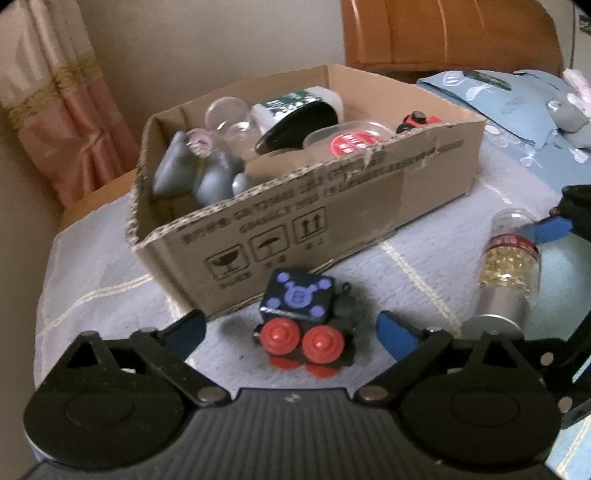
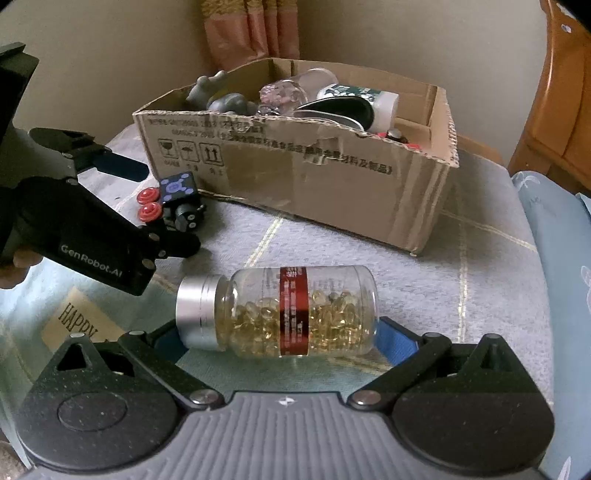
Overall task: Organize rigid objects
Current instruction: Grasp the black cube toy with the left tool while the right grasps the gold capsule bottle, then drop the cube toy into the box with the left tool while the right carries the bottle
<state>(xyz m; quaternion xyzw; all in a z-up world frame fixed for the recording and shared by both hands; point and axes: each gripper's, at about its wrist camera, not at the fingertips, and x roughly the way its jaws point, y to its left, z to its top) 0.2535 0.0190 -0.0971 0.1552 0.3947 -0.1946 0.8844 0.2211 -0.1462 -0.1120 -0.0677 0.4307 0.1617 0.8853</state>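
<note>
- Left wrist view: the left gripper has its blue-padded fingers spread wide, released, to either side of a small toy train with red wheels and a dark cube on top; bare cloth shows between each pad and the toy
- Just behind the toy stands the cardboard box, its torn front wall near the toy's far side, leaving little room forward
- Inside the box, from left: grey figurines, a clear glass piece, a white-and-green jar lying tilted, a red-labelled lid and a small red toy mostly hidden by the wall
- To the right a capsule bottle lies on its side, the other gripper's blue tip beside it, cut off by the frame edge
- Right wrist view: the right gripper is spread open around the capsule bottle, which lies crosswise between the pads, silver cap to the left; whether the pads touch it I cannot tell, the left pad being hidden behind the cap
- Open cloth lies between bottle and box
- The print on the box is too blurred to read
- Everything rests on a pale grey checked cloth; behind are a pink curtain, a beige wall and orange wooden furniture
</note>
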